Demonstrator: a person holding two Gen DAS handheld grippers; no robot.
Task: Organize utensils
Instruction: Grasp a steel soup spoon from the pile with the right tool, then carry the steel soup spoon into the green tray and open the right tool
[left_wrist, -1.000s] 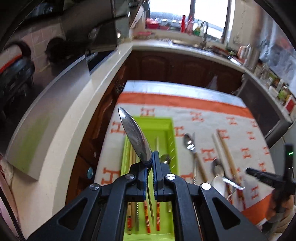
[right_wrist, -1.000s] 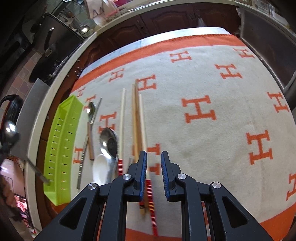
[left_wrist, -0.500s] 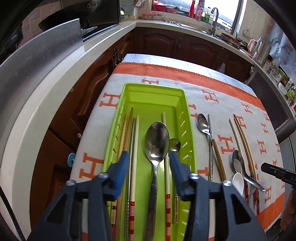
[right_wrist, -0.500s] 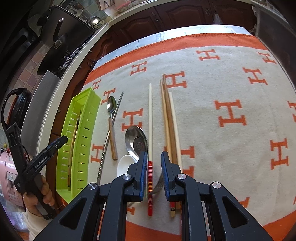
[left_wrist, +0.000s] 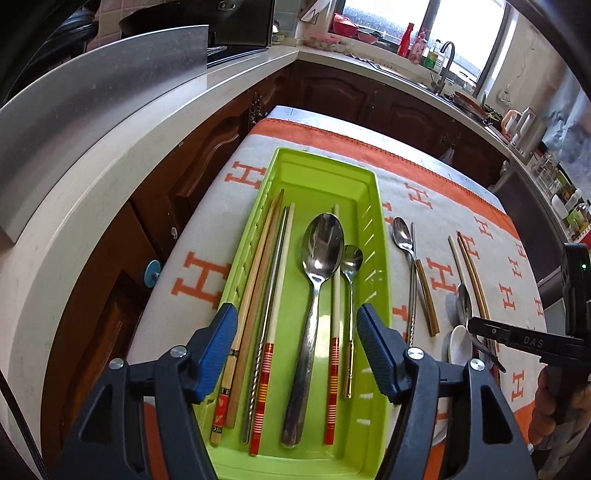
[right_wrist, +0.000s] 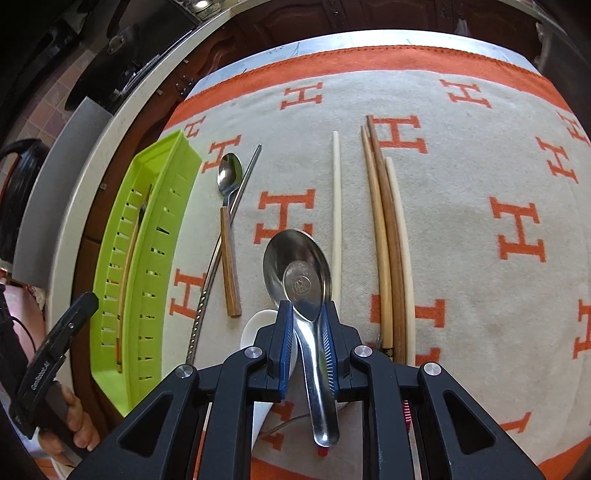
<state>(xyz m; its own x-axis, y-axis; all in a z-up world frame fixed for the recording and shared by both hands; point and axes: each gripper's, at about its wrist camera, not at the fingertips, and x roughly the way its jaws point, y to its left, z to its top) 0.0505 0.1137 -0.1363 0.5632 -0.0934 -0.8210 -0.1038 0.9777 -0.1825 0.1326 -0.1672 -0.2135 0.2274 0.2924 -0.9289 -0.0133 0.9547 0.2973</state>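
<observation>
A lime green utensil tray (left_wrist: 373, 206) lies on the left of the cloth; it also shows in the right wrist view (right_wrist: 110, 258). In it lie a large steel spoon (left_wrist: 319, 258), a small gold-handled spoon (left_wrist: 351, 266) and several chopsticks (left_wrist: 266, 277). My left gripper (left_wrist: 297, 343) is open and empty above the tray's near end. My right gripper (right_wrist: 306, 325) is shut on a small steel spoon (right_wrist: 303, 291), held above a larger steel spoon (right_wrist: 277, 251) and a white ceramic spoon (right_wrist: 255, 325).
On the orange and white H-pattern cloth (right_wrist: 480, 147) lie a wood-handled spoon (right_wrist: 229, 229), a metal chopstick (right_wrist: 218, 254), a white chopstick (right_wrist: 336, 206) and three more chopsticks (right_wrist: 388, 240). A counter edge (left_wrist: 92, 192) runs along the left.
My left gripper let go of the large spoon into the tray and opened wider. My right gripper moved left over the spoons and closed on the small steel spoon.
</observation>
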